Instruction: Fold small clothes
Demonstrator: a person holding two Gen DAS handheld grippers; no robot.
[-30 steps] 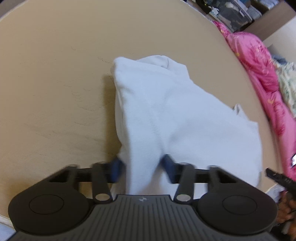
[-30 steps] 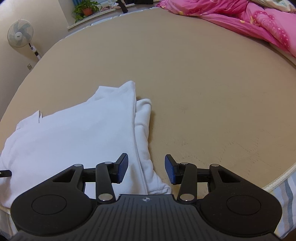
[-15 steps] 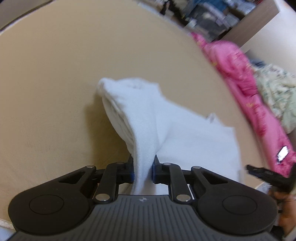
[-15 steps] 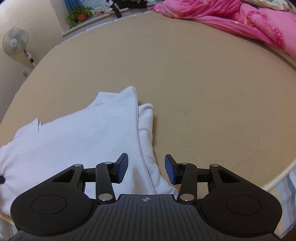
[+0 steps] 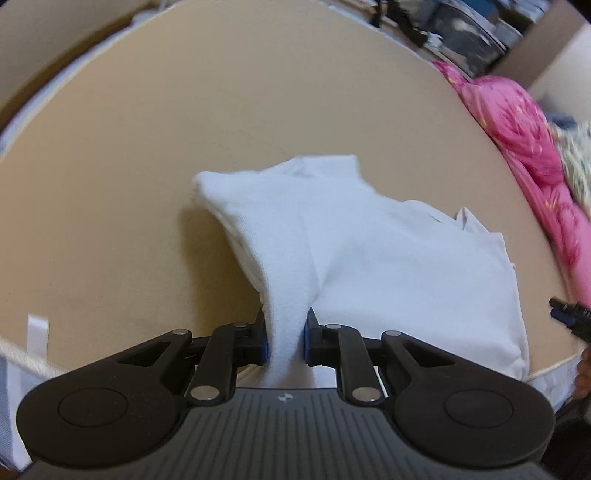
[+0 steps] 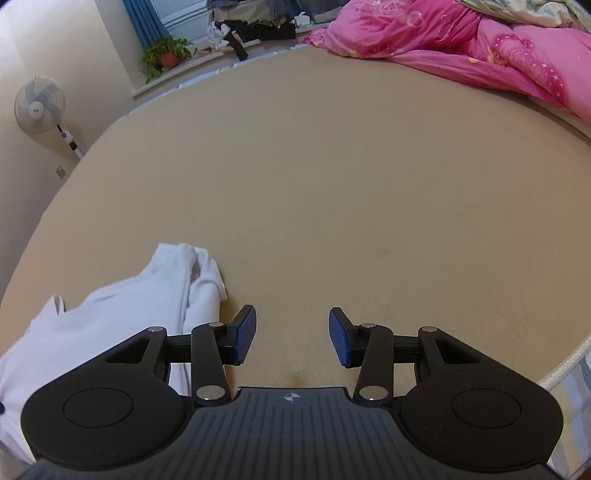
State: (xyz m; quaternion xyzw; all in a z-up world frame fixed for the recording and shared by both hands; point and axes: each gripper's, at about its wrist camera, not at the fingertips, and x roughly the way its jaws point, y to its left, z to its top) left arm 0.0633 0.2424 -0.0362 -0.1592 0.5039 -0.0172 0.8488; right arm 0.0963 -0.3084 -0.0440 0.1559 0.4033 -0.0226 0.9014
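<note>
left tool (image 5: pixel 285 336) pinched on a raised ridge of the white garment (image 5: pixel 369 258). soft, light, limp; best held by edges. right tool (image 6: pixel 292 336) half open, empty, garment to its left.

Tan bed (image 6: pixel 332 166), pink quilt (image 6: pixel 480 48), standing fan (image 6: pixel 38 105), potted plant (image 6: pixel 166 55), blue curtain (image 6: pixel 142 18)

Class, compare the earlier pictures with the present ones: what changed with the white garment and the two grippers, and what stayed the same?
The left gripper closed on a fold of the white garment and lifted it, pulling that edge up off the tan bed surface. The right gripper stayed open and empty, shifting off the garment to over bare bed. The pink quilt did not move.
</note>
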